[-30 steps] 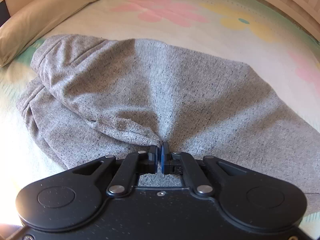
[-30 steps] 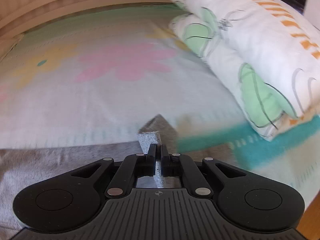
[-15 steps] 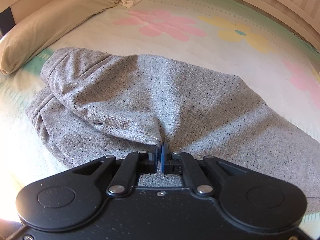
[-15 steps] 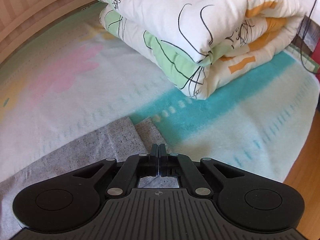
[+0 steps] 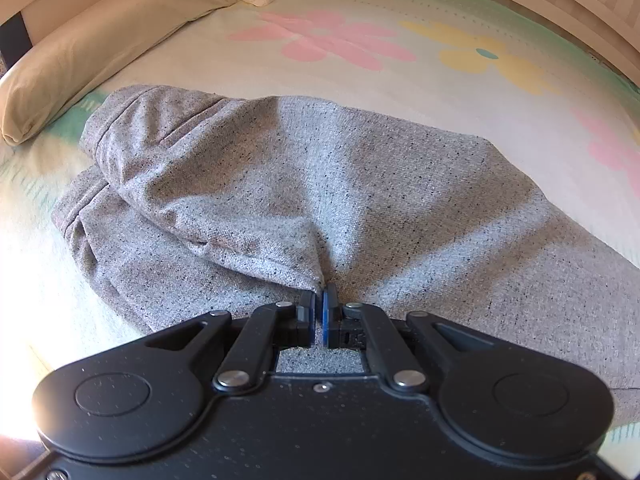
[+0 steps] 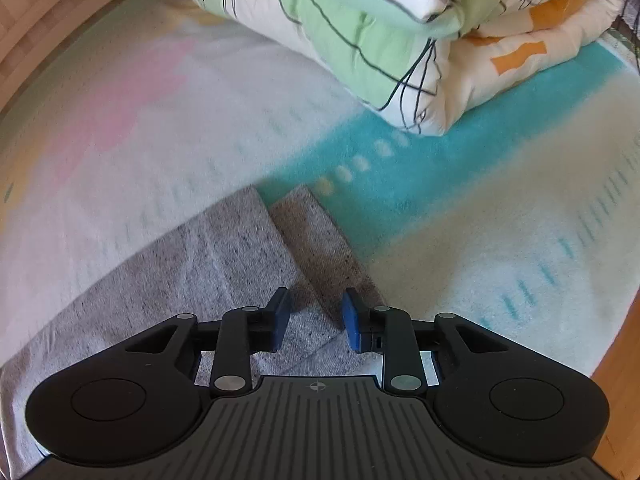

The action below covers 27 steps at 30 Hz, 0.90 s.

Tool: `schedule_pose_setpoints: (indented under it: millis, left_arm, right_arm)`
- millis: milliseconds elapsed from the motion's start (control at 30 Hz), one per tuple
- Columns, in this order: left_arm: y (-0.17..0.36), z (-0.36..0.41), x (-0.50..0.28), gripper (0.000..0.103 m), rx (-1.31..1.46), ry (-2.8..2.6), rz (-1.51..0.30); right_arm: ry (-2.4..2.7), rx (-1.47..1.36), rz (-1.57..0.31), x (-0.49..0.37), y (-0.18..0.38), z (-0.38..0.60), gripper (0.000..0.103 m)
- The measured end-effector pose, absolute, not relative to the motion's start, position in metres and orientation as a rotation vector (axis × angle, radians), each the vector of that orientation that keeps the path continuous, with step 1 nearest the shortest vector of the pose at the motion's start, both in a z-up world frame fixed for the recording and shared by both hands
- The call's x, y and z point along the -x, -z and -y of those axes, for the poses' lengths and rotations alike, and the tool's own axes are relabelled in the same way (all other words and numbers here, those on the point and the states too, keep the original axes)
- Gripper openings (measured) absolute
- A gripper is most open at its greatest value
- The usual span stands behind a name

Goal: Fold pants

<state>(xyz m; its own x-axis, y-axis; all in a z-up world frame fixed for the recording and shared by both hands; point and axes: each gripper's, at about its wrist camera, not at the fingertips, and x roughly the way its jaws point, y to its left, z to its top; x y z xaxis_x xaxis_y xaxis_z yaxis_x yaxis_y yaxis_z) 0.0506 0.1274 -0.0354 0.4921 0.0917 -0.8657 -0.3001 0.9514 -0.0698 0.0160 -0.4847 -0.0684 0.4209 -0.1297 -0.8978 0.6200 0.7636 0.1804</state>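
Pants [image 5: 320,184], grey speckled knit, lie on the bed [image 5: 360,92] over a sheet printed with pink and yellow flowers. In the left wrist view the waistband end [image 5: 108,136] sits bunched toward the bed's head, near a beige pillow [image 5: 100,44] that lies along that edge, just apart from the cloth. Left tool [image 5: 319,312]: blue pads drawn nearly together with a pinch of the grey fabric caught between them; creases radiate outward from the pinch, and a folded-over layer runs from it toward the waistband. Right tool [image 6: 316,316]: jaws spread wide, nothing between the pads; it hovers over the leg-cuff end of the pants [image 6: 256,264], whether touching the cloth cannot be told. In the right wrist view two cuff edges show, one lighter layer and beside it a darker, shadowed strip [image 6: 320,248], both ending just short of a teal band [image 6: 400,168] in the sheet. A folded quilt [image 6: 420,32], white with green and orange patches and black line drawing, rests beyond the teal band, well apart from the cuffs. Wooden floor [image 6: 620,380] shows past the bed's edge at the right of that view.
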Motion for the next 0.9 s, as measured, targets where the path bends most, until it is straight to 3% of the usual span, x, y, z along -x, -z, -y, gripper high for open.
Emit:
schedule_pose_setpoints:
  millis: [133, 200, 467, 567, 733, 900]
  left_arm:
    - [0.037, -0.127, -0.052, 0.004, 0.223, -0.239, -1.033]
    - [0.036, -0.128, -0.051, 0.004, 0.228, -0.237, -1.029]
    - [-0.005, -0.132, -0.036, 0.004, 0.274, -0.19, -0.928]
    - [-0.012, -0.13, -0.025, 0.004, 0.271, -0.176, -0.898]
    - [0.025, -0.13, -0.024, 0.004, 0.282, -0.182, -1.019]
    - [0.043, -0.127, -0.027, 0.004, 0.257, -0.192, -1.069]
  right_arm:
    - [0.475, -0.502, -1.076, -0.02, 0.072, 0.477, 0.026]
    - [0.44, -0.497, -1.077, -0.019, 0.067, 0.471, 0.008]
    - [0.41, -0.485, -0.843, 0.015, 0.005, 0.461, 0.008]
    - [0.469, -0.409, -0.874, 0.02, 0.006, 0.464, 0.008]
    - [0.514, -0.454, -1.039, 0.014, 0.038, 0.477, 0.008]
    - [0.523, -0.418, -1.018, 0.012, 0.035, 0.469, 0.008]
